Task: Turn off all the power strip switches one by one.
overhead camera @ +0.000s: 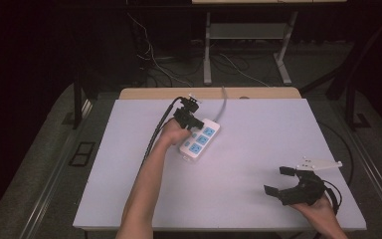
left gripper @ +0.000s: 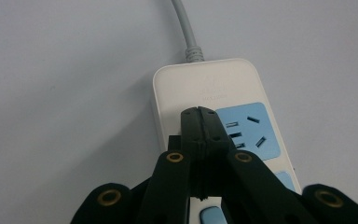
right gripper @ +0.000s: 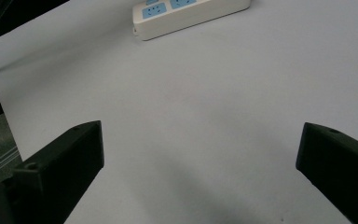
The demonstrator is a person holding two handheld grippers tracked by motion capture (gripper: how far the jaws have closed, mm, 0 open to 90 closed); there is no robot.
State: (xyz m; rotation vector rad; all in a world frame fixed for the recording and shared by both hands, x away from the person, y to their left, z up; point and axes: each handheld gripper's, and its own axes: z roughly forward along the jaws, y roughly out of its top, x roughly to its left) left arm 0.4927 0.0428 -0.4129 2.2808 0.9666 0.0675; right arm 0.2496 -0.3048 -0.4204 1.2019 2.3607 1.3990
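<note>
While its jaws are pressed together, clenched on nothing, the left tongs (left gripper: 199, 116) rest their tips on the white power strip (left gripper: 205, 84) lying mid-worktop (overhead camera: 258, 134); well apart, the right tongs (overhead camera: 277, 181) hover near the front edge, released wide.

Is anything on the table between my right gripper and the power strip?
Nothing visible. The right gripper sits open near the table's near right corner, and only bare white tabletop lies between it and the power strip, where the left gripper is.
</note>
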